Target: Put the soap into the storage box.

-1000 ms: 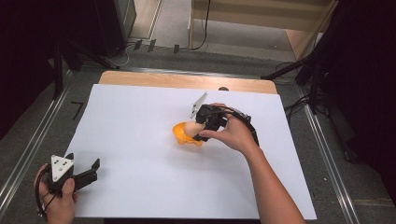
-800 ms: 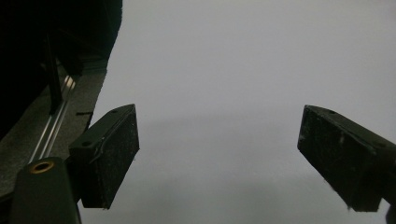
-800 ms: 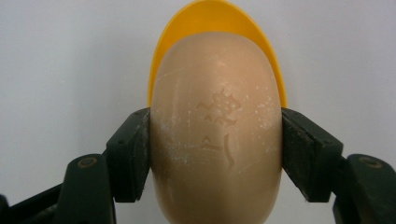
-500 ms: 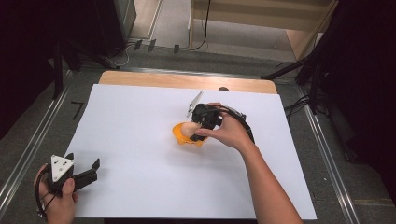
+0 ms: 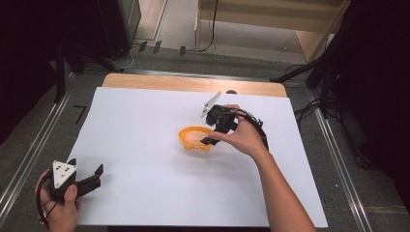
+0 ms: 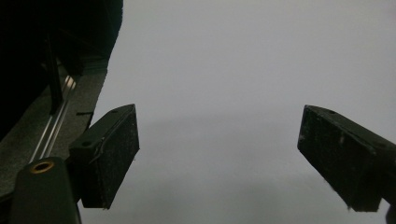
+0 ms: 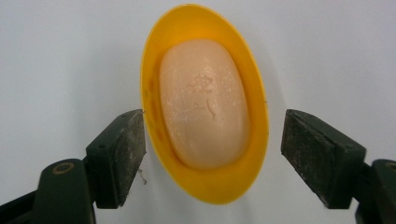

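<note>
An orange oval dish (image 7: 205,107) lies on the white sheet, and a peach soap bar (image 7: 203,102) rests inside it. My right gripper (image 7: 212,154) is open and straddles the dish. Its left pad (image 7: 121,154) sits right at the rim, and the right pad (image 7: 313,154) stands a little clear. From above, the dish (image 5: 189,143) is near the middle of the table, with the right gripper (image 5: 209,135) over its right side. My left gripper (image 5: 84,180) is open at the front left, over bare paper (image 6: 217,158).
The white sheet (image 5: 145,125) covers most of the wooden table (image 5: 193,83). Metal rails (image 5: 29,154) run along both sides. Cables and dark stands lie on the floor behind the table.
The right hand has shifted slightly over the dish, and more of the dish's inside shows. The left gripper has stayed put.
</note>
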Demonstrator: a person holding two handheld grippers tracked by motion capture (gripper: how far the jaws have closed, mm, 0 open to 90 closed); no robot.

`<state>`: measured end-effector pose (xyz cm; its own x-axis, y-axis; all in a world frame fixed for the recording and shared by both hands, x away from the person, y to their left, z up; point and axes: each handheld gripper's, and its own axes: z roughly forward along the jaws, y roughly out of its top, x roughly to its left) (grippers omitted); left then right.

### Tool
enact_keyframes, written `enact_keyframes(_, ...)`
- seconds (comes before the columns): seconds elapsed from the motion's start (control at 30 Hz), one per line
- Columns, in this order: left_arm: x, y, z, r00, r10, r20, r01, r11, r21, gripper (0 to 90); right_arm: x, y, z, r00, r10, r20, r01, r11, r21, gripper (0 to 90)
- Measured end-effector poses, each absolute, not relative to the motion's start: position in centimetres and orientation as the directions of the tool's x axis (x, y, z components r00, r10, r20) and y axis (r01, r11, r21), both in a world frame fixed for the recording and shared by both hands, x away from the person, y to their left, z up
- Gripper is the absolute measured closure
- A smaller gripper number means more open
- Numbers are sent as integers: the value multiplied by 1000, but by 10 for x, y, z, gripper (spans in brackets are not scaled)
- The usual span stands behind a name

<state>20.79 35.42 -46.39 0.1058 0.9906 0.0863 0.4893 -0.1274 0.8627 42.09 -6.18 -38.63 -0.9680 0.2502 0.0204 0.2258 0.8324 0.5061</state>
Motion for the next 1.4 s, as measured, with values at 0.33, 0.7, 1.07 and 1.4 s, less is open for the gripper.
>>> enact_keyframes(0.33,208,354,-464,103,990,96,493,-134,860,133,401,-98,-390,-916,400,-31,309,751,584,187)
enact_keyframes(0.7,208,354,-464,100,990,94,496,-132,858,133,385,-138,-397,-863,502,55,416,646,640,134)
enact_keyframes(1.07,209,353,-464,95,991,98,500,-132,856,133,368,-167,-410,-823,561,89,468,581,665,130)
enact_keyframes(1.4,210,353,-464,95,991,95,505,-130,853,133,346,-195,-430,-779,618,105,499,509,702,124)
